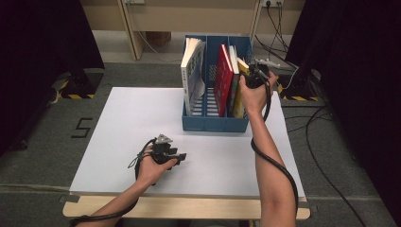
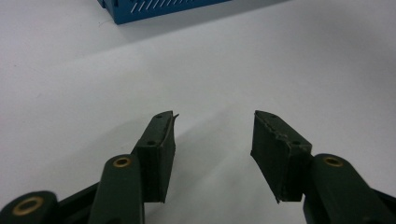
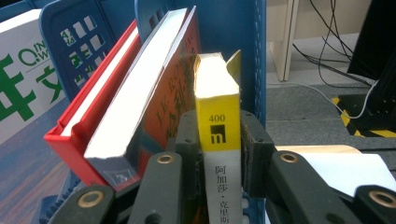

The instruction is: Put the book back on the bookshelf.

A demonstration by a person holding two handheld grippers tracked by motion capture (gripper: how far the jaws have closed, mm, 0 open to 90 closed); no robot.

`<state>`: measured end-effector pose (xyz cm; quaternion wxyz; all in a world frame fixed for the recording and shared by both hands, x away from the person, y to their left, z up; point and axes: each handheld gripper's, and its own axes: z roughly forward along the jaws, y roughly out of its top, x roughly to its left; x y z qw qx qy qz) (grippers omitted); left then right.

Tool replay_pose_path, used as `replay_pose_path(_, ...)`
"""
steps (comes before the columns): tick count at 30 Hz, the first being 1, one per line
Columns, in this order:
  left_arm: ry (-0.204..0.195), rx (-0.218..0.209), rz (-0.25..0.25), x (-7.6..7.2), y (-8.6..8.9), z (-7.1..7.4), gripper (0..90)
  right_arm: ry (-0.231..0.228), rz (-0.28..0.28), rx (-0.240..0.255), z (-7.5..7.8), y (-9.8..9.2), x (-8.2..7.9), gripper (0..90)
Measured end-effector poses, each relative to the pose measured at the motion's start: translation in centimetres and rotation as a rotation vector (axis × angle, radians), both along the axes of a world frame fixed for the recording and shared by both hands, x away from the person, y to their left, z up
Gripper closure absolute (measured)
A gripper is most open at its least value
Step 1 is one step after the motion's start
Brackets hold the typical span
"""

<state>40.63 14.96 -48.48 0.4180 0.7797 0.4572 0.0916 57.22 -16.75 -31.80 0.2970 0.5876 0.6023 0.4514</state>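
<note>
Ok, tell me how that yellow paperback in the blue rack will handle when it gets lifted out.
The yellow paperback looks thin with a soft cover, so it will probably flex a little. The right gripper straddles its spine, which is probably the stiffest place to hold. Other books crowd the blue rack, so it may drag on its neighbour.

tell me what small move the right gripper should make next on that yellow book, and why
Probably lift it straight up. The right gripper has its jaws against both sides of the yellow book, which stands upright in the blue file rack between an orange-covered book and the rack's end wall. A straight pull should clear both. The left gripper rests open over the table.
</note>
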Motion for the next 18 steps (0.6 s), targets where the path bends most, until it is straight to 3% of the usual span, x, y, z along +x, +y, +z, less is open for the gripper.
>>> replay_pose_path(10, -0.003, -0.003, 0.001, -0.1, 0.0, 0.0, 48.9, 0.037, 0.006, -0.019, 0.4, -0.4, -0.9, 73.1)
replay_pose_path(18, 0.001, -0.001, 0.000, -0.1, -0.1, -0.1, 48.9, 0.036, 0.005, -0.025, 0.5, -0.4, -1.1, 71.6)
